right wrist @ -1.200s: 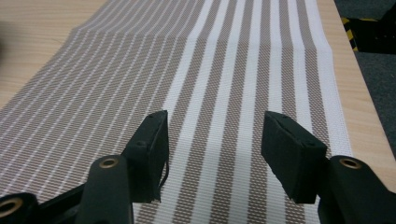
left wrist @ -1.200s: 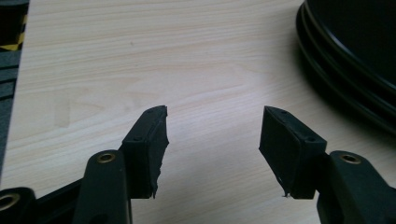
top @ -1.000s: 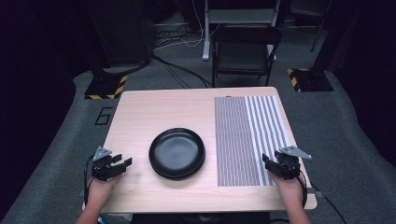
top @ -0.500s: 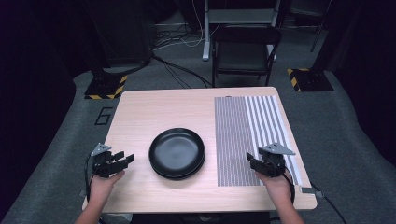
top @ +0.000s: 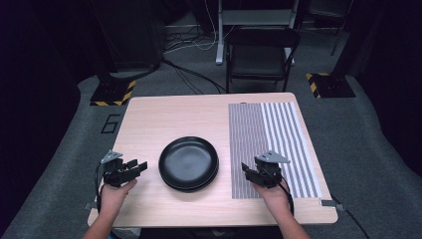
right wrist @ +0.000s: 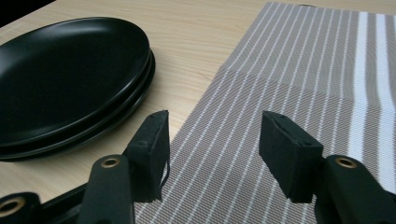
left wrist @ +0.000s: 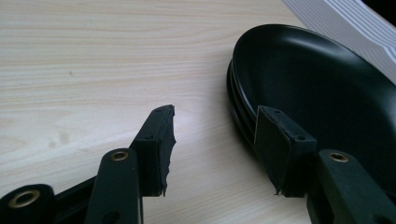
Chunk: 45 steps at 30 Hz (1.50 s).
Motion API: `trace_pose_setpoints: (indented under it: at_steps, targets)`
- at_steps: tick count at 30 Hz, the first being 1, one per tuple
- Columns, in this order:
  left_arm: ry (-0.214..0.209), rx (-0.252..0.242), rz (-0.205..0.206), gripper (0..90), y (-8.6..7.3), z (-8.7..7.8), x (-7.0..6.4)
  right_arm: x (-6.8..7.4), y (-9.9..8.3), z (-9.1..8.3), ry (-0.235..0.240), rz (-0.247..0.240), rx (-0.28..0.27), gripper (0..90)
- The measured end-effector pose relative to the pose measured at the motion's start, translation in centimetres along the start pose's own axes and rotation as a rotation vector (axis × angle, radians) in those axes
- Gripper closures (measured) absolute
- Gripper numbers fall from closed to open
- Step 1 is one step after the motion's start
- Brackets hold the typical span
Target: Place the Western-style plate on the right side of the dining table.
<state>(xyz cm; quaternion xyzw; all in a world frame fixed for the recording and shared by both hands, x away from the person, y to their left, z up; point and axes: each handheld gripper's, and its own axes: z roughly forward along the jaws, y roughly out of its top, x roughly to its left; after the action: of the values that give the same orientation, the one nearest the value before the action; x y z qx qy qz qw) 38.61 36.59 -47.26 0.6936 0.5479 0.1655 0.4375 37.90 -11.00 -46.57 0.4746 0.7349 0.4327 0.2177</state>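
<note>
The stacked black plates (top: pixel 188 163) are seen mid-surface between both wide-open, empty tools, the left hand-held gripper (top: pixel 141 167) just beside their left rim, the right hand-held gripper (top: pixel 245 168) over the striped placemat (top: pixel 278 134).

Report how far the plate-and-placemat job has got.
Nothing looks done: the stacked black plates sit on bare table beside the striped placemat. Nothing in hand: left gripper and right gripper are open and empty. Everything remains.
</note>
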Motion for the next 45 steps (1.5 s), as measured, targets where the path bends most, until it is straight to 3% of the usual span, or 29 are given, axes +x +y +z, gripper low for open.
trace_pose_setpoints:
  at_steps: [5,7,10,17,18,20,21,22,25,35,39,42,45]
  targets:
    - [-0.027,-0.009,-0.029,49.6,0.2,0.1,-0.4,0.9,0.2,0.8,0.013,-0.006,-0.013,44.8]
    - [-0.065,-0.015,-0.054,51.5,0.3,0.4,-0.8,1.5,0.2,1.4,0.035,0.021,-0.036,47.2]
    - [-0.083,-0.019,-0.088,53.6,0.3,0.7,-1.2,2.0,0.4,2.0,0.051,0.055,-0.041,49.5]
    - [-0.062,-0.004,-0.113,61.5,0.0,1.7,-1.9,3.1,0.5,3.8,0.093,0.083,-0.007,54.5]
    - [-0.06,0.002,-0.124,61.5,0.0,1.9,-1.9,3.1,0.5,3.8,0.093,0.083,-0.007,54.5]
    - [-0.084,0.02,-0.196,63.4,0.1,2.4,-1.8,3.1,0.5,4.4,0.104,0.12,0.001,54.8]
    - [-0.084,0.02,-0.196,63.8,0.1,2.4,-1.8,3.1,0.5,4.4,0.104,0.12,0.001,54.8]
    - [-0.098,0.037,-0.245,64.4,0.3,2.8,-1.7,3.1,0.5,4.8,0.112,0.153,0.005,55.0]
    - [-0.099,0.044,-0.273,65.6,0.4,3.2,-1.6,3.1,0.5,5.0,0.11,0.168,0.003,54.5]
    - [-0.098,0.048,-0.264,71.6,0.2,4.1,-1.9,3.2,0.3,5.9,0.134,0.24,0.021,60.5]
    - [-0.114,0.054,-0.313,73.9,0.3,4.5,-2.0,3.2,0.3,6.3,0.142,0.281,0.029,63.5]
    - [-0.102,0.053,-0.326,74.2,0.7,4.6,-2.1,3.3,0.4,6.5,0.133,0.279,0.027,65.1]
    - [-0.096,0.063,-0.337,75.6,0.8,4.9,-2.0,3.4,0.6,6.8,0.142,0.314,0.027,65.2]
